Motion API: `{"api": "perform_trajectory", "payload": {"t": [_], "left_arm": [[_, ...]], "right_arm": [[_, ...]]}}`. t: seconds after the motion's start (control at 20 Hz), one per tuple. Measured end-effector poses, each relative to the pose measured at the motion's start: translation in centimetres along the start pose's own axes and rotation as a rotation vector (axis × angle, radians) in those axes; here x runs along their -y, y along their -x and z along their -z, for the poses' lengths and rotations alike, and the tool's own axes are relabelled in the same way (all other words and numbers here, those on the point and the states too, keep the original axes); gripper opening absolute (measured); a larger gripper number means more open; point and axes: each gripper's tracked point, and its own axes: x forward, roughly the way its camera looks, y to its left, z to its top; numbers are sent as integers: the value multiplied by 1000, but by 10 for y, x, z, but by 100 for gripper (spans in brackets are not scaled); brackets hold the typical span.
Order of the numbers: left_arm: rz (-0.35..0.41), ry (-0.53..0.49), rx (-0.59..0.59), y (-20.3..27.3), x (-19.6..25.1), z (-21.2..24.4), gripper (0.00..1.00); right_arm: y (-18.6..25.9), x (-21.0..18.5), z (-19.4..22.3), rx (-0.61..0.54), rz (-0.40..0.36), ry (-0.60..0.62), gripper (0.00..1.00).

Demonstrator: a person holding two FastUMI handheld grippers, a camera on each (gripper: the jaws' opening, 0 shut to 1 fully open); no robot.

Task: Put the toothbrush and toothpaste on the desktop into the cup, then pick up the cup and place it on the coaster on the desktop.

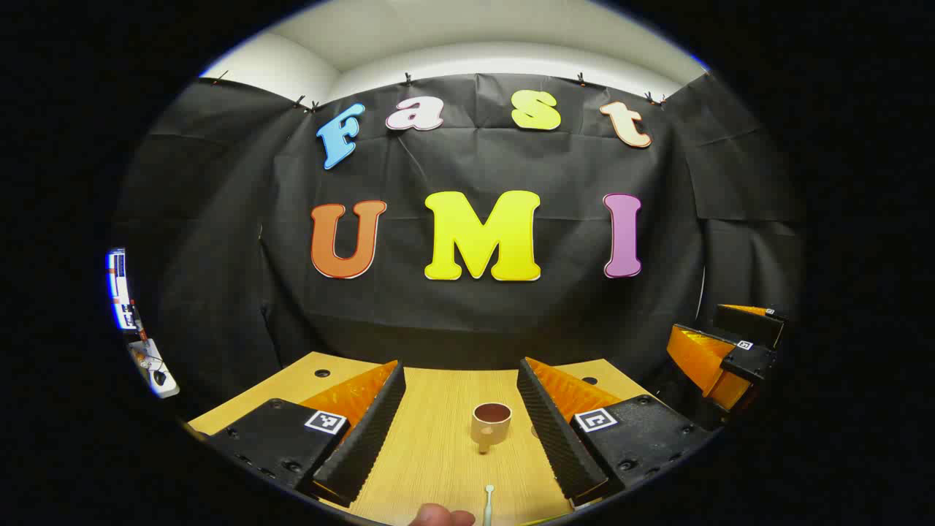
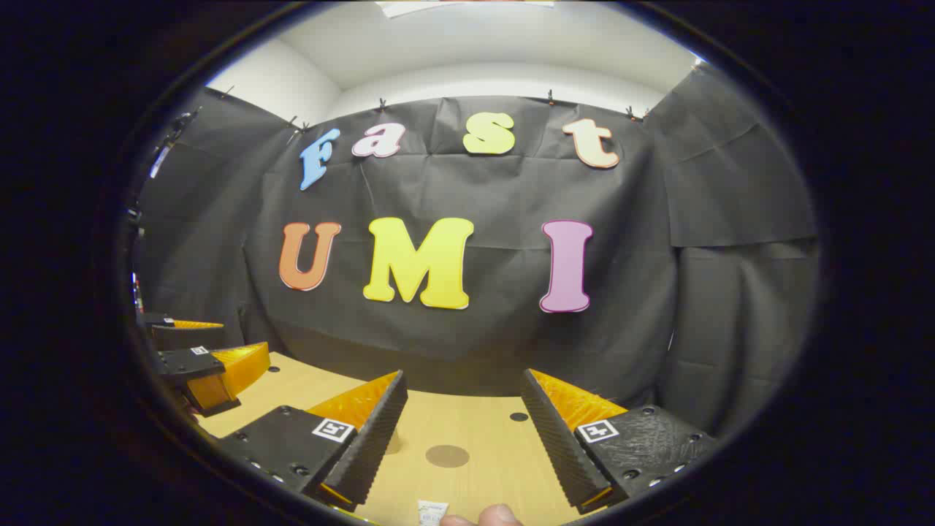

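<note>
Wooden desktop [image 1: 438, 446] carries your cup [image 1: 491, 424], upright, with the toothbrush [image 1: 488, 504] lying just nearer you. Well apart from the cup sits the coaster [image 2: 447, 456]. Both your left gripper [image 1: 460, 431] and right gripper [image 2: 460, 438] are spread, holding nothing. Clip the cup's rim and it could tip.

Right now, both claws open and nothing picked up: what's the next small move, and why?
Probably lower the left claw toward the toothbrush lying on the desk at the bottom edge of the left gripper view. The cup stands upright and looks empty ahead of it, both claws are open, and the coaster lies bare in front of the right claw.
</note>
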Motion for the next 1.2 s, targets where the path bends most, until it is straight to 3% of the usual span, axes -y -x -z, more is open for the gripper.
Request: {"api": "perform_trajectory", "payload": {"t": [0.55, 1.2], "left_arm": [[-25, 6, -18, 0, -5, 2, 97], [1, -35, -43, 9, 7, 12, 97]], "right_arm": [[1, 12, 3, -20, 15, -22, 95], [9, 29, 20, -63, 36, -31, 95]]}}
